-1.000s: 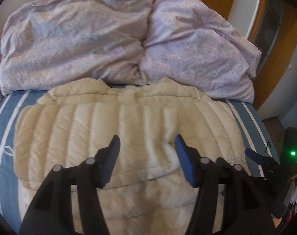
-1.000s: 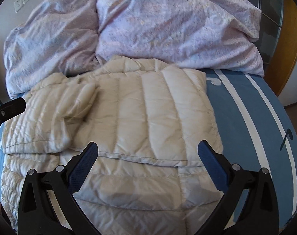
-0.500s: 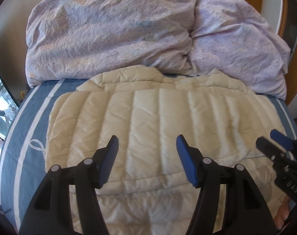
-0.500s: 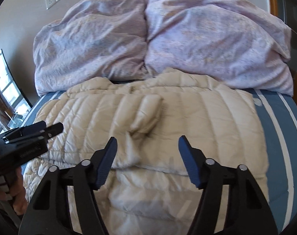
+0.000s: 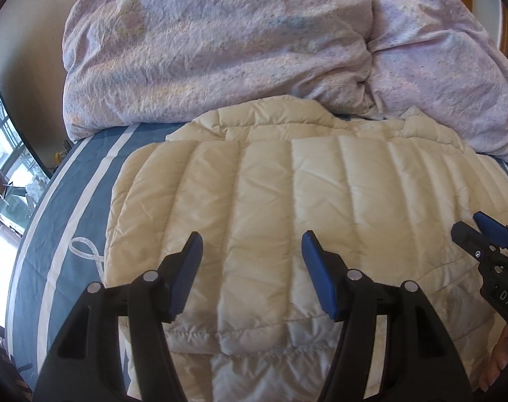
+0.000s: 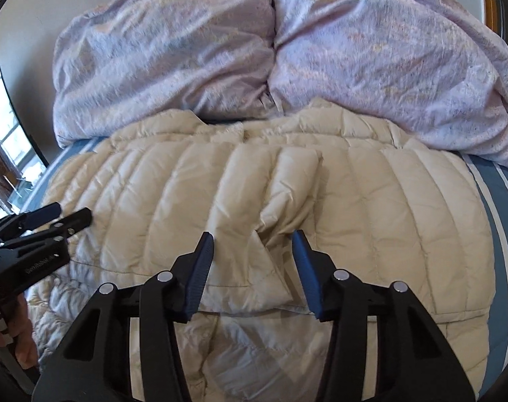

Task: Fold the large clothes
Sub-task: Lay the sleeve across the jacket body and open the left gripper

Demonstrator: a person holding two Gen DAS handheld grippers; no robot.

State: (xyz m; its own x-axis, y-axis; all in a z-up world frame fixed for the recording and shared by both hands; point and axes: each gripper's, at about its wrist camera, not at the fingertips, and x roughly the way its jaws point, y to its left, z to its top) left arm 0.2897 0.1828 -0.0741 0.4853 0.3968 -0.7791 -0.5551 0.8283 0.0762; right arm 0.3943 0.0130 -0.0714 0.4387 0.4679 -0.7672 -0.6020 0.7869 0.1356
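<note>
A cream quilted down jacket [image 5: 287, 201] lies folded on the blue striped bed; it also shows in the right wrist view [image 6: 354, 207], with a folded sleeve [image 6: 287, 194] on top near its middle. My left gripper [image 5: 250, 241] is open and empty, hovering over the jacket's left half. My right gripper [image 6: 254, 241] is open and empty above the sleeve's lower end. Each gripper shows at the edge of the other's view: the right one in the left wrist view [image 5: 481, 231], the left one in the right wrist view [image 6: 69, 216].
Two large lilac pillows [image 5: 220, 40] [image 6: 387, 50] lie right behind the jacket. The blue sheet with white stripes [image 5: 73, 207] shows left and right [image 6: 501, 221] of the jacket. A window [image 5: 6, 174] is at the far left.
Both grippers have swung leftward across the jacket. The right gripper's jaws have narrowed from wide open and now sit over the folded sleeve. The jacket has not moved.
</note>
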